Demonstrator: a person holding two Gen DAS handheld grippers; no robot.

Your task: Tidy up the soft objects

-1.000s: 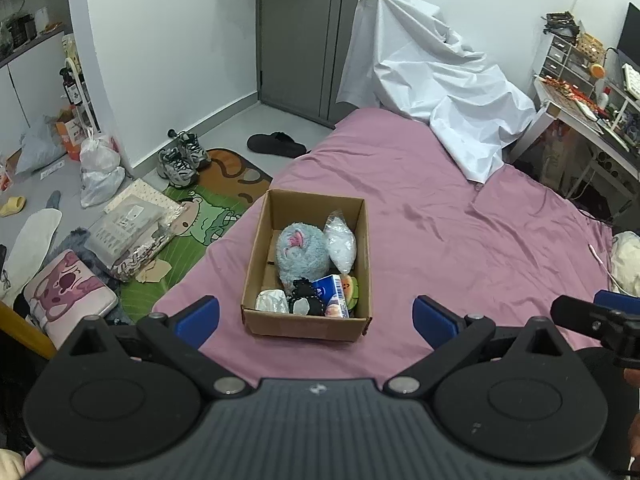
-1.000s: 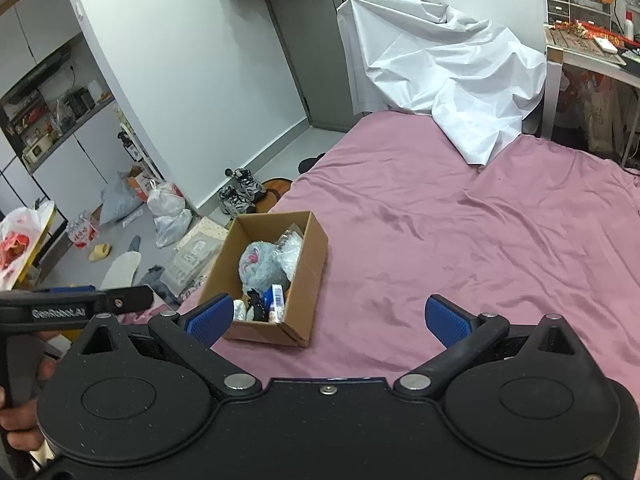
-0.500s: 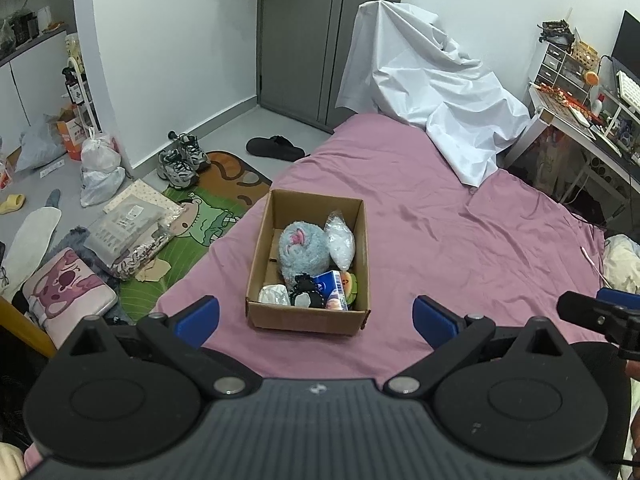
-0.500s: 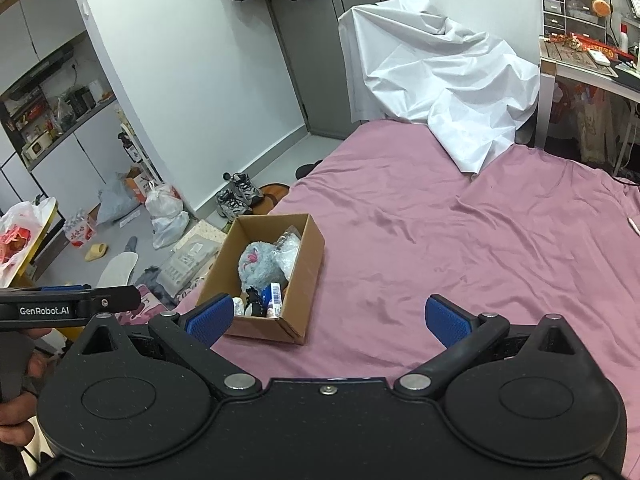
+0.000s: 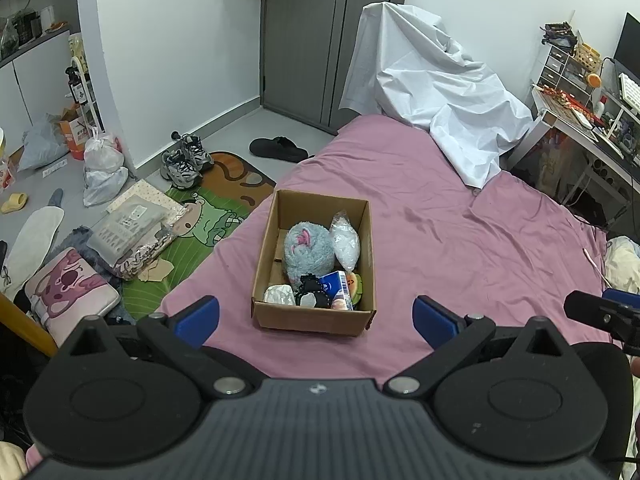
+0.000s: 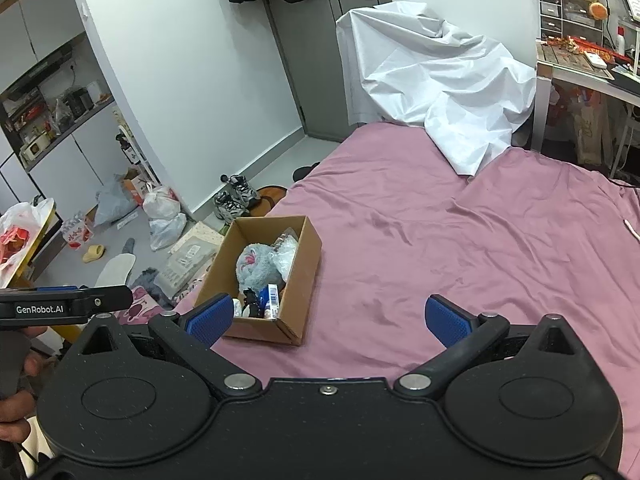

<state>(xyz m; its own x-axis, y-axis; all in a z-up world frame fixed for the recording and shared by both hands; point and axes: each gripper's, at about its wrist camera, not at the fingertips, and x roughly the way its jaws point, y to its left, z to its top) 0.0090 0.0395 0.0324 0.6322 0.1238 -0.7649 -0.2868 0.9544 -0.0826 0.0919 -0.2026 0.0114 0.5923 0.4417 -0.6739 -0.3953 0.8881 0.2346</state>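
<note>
A cardboard box (image 5: 276, 316) stands on the pink bed (image 5: 460, 248), near its left edge. It holds a grey-blue plush (image 5: 306, 254), a clear bag of white filling (image 5: 345, 242), a blue-and-white pack (image 5: 335, 283) and small dark and white items. The box also shows in the right wrist view (image 6: 308, 268), with the plush (image 6: 256, 266) inside. My left gripper (image 5: 316, 316) is open and empty, held above and short of the box. My right gripper (image 6: 328, 318) is open and empty, to the right of the box over the sheet.
A white sheet (image 5: 432, 92) drapes over something at the bed's far end. A cluttered desk (image 5: 580, 120) stands to the right. On the floor to the left are shoes (image 5: 186, 160), bags (image 5: 102, 168), a green mat (image 5: 200, 224) and a pink cushion (image 5: 68, 284).
Both grippers have drawn back and risen a little, so the box sits slightly farther off in both views. Both stay open and empty.
</note>
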